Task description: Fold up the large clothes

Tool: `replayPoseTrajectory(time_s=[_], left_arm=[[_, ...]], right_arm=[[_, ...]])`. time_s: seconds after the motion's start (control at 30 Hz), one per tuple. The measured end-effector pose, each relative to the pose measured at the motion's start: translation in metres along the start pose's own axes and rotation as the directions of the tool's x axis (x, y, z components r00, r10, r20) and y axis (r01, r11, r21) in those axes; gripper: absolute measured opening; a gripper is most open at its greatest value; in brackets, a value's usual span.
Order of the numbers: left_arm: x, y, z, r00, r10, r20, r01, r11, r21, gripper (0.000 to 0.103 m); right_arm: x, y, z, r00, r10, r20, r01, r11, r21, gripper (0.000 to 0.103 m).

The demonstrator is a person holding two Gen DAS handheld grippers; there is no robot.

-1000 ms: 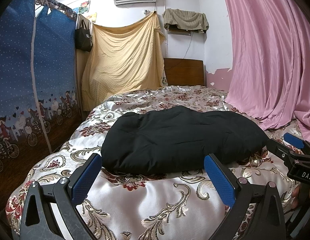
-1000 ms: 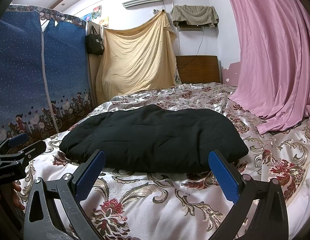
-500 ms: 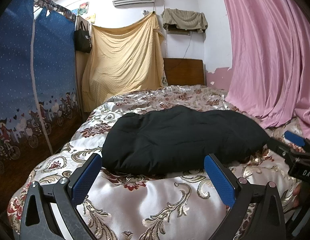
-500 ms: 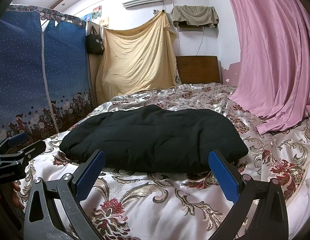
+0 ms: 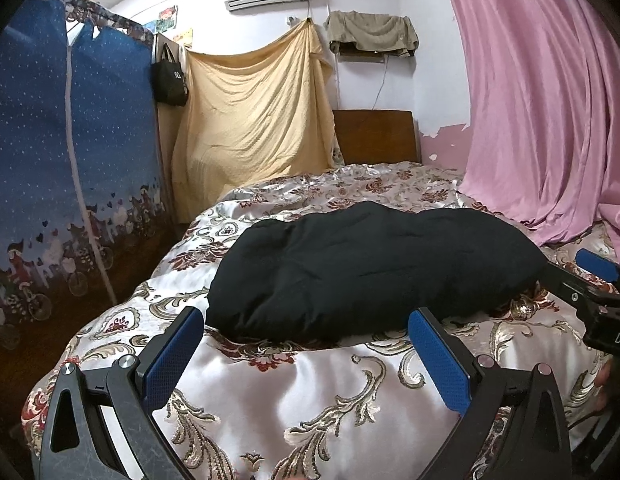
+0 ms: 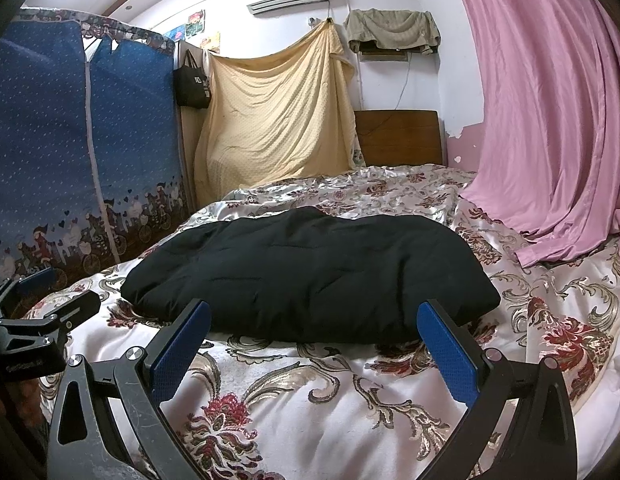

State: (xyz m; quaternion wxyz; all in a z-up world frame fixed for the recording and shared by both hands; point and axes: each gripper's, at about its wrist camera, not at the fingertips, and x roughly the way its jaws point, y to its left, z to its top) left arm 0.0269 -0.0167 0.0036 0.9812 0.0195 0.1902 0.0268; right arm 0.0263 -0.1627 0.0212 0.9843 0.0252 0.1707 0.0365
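Note:
A black padded garment (image 5: 370, 268) (image 6: 310, 272) lies folded into a thick bundle on the floral satin bedspread (image 5: 310, 400) (image 6: 310, 400). My left gripper (image 5: 306, 344) hovers open just short of the bundle's near edge, nothing between its blue pads. My right gripper (image 6: 316, 336) stands open in the same way before the bundle's near edge, empty. The right gripper also shows at the right edge of the left wrist view (image 5: 598, 292), and the left gripper at the left edge of the right wrist view (image 6: 34, 312).
A pink curtain (image 5: 550, 120) hangs down onto the bed's right side. A blue fabric wardrobe (image 5: 70, 160) stands to the left. A yellow sheet (image 5: 254, 120) and a wooden headboard (image 5: 374, 136) are at the far end.
The left wrist view has drifted slightly, so the room sits a little lower and to the right in it. The garment and both open grippers are unchanged.

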Motion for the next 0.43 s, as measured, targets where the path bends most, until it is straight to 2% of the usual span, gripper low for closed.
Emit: replayPoseTrajectory(time_s=[0.43], left_arm=[[-0.0056, -0.0017, -0.0021, 0.999, 0.025, 0.027, -0.025, 1.0, -0.001, 0.103]], right_arm=[[0.0006, -0.0003, 0.0001, 1.0, 0.002, 0.0, -0.002, 1.0, -0.001, 0.102]])
